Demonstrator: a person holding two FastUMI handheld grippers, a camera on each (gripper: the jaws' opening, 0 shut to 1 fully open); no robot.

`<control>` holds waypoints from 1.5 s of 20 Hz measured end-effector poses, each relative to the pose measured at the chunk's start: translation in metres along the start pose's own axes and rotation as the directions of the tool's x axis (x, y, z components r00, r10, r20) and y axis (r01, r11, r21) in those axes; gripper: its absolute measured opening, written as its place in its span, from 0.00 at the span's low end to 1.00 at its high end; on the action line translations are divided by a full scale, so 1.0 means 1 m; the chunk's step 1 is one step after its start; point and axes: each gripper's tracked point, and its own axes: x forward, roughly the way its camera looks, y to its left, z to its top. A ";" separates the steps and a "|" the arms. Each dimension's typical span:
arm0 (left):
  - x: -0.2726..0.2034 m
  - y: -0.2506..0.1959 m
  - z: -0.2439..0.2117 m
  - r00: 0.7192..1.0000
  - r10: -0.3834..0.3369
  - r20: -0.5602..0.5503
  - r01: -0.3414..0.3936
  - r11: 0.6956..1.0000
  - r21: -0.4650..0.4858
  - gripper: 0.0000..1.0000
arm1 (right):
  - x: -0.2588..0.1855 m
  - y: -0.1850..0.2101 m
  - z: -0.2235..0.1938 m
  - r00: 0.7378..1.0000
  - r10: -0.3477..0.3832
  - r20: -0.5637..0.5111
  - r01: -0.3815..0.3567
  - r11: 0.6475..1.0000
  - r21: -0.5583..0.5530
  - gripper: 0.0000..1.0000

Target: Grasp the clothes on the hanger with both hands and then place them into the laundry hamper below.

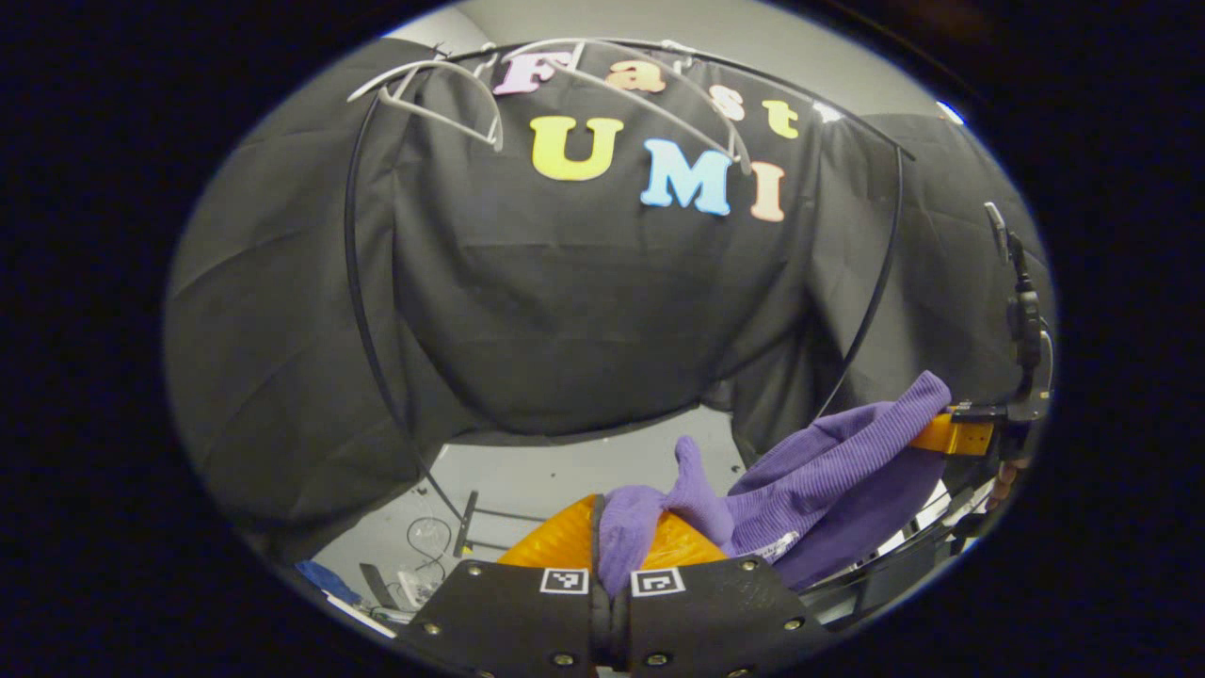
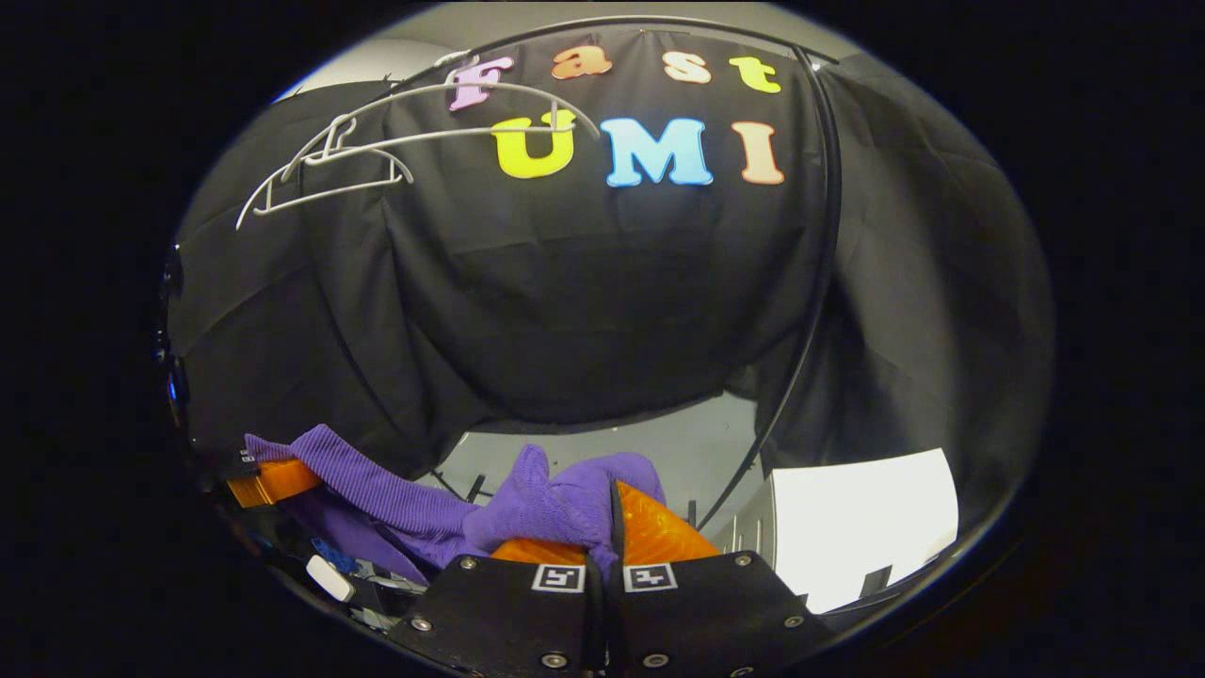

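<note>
Between both tongs (image 1: 610, 556): purple garment (image 1: 828, 471).

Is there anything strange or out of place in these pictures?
Nothing stands out. The purple garment hangs stretched between the left gripper and right gripper, both shut on it, and the white hangers are bare.

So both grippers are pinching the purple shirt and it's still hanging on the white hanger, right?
Not quite. Both grippers do pinch the purple shirt, but it is off the white hangers. The right gripper view shows them bare up on the rail, with the shirt stretched low between the two grippers.
</note>
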 end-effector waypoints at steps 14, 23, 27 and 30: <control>0.083 0.034 -0.147 0.964 0.064 -0.258 -0.084 0.994 -0.066 0.02 | 0.071 -0.006 -0.136 0.945 -0.014 -0.326 0.047 0.994 0.096 0.01; 0.104 0.021 -0.164 0.955 0.057 -0.290 -0.063 0.998 -0.010 0.02 | 0.084 0.003 -0.149 0.936 0.011 -0.353 0.032 0.993 0.117 0.02; 0.103 0.024 -0.166 0.952 0.057 -0.301 -0.062 0.998 -0.008 0.07 | 0.083 0.003 -0.151 0.929 0.010 -0.371 0.035 0.993 0.114 0.02; 0.100 0.023 -0.169 0.951 0.059 -0.304 -0.051 0.998 0.034 0.02 | 0.078 0.006 -0.153 0.920 0.013 -0.392 0.036 0.992 0.117 0.03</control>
